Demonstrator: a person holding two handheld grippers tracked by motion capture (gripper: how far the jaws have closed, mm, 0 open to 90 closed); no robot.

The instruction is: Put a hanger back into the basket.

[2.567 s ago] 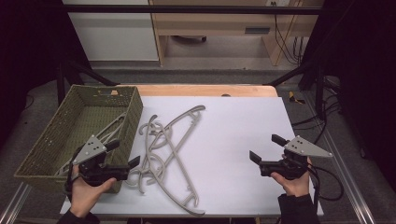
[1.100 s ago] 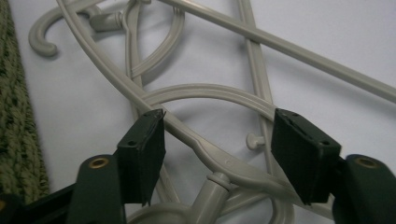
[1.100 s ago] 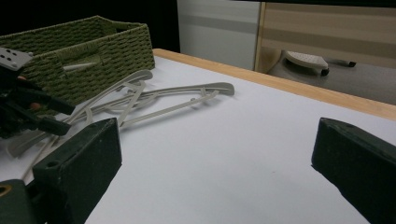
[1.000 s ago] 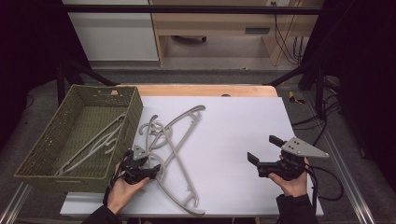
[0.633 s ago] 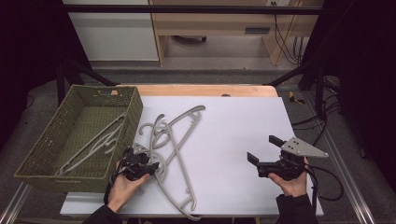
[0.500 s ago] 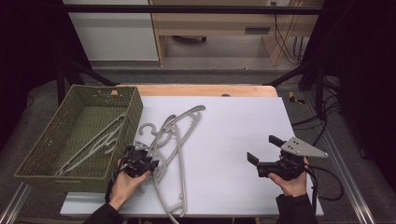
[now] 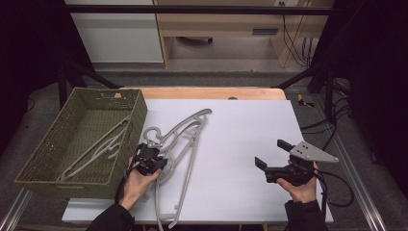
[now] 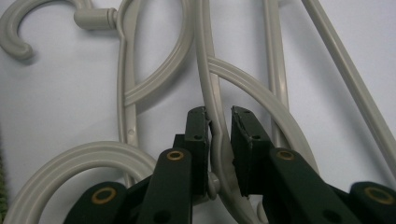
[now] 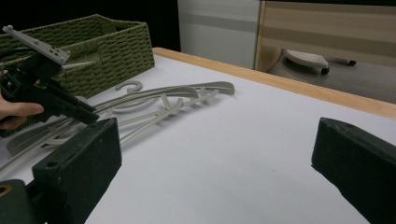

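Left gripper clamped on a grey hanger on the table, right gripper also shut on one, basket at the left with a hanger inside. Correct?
Not quite. The right gripper is open and holds nothing, its jaws wide apart over bare table in the right gripper view. The rest holds: the left gripper is clamped on a grey hanger, and the basket holds a hanger.

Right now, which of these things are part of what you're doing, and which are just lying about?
Part of the job:
- left tongs, closed on a grey hanger
- the other hangers in the pile
- green woven basket with hangers inside

Lying about:
- right tongs, open and holding nothing
- cables on the floor
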